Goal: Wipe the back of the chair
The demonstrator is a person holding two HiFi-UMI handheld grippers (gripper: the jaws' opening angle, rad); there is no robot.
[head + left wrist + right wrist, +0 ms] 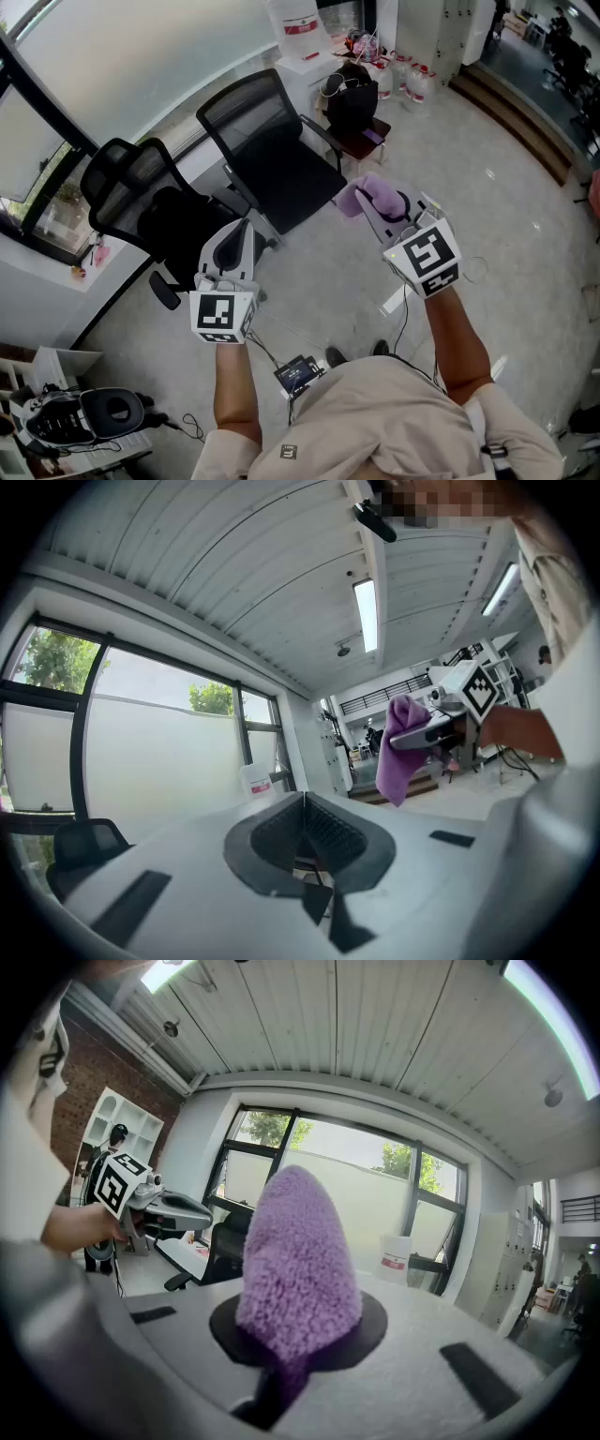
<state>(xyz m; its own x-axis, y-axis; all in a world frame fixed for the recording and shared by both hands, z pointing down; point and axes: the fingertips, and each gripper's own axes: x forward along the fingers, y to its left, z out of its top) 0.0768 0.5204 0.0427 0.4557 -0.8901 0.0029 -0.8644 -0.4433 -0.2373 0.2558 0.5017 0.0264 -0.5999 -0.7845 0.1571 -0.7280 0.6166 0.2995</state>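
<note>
Your right gripper [398, 223] clamped on a purple cloth [367, 197], your left gripper [234, 251] closed on nothing, both raised side by side, black mesh chair [272, 155] just beyond them, its back on the far side, second chair [141, 202] to your left.

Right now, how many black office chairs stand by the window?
2: the headrest chair on the left, the mesh-back chair to its right. Others may be hidden.

You stand on a glossy pale grey stone floor [506, 187]. Tall black-framed windows [375, 1162] fill the wall before you. A long white strip light [365, 614] glows on the white slatted ceiling [234, 555].
</note>
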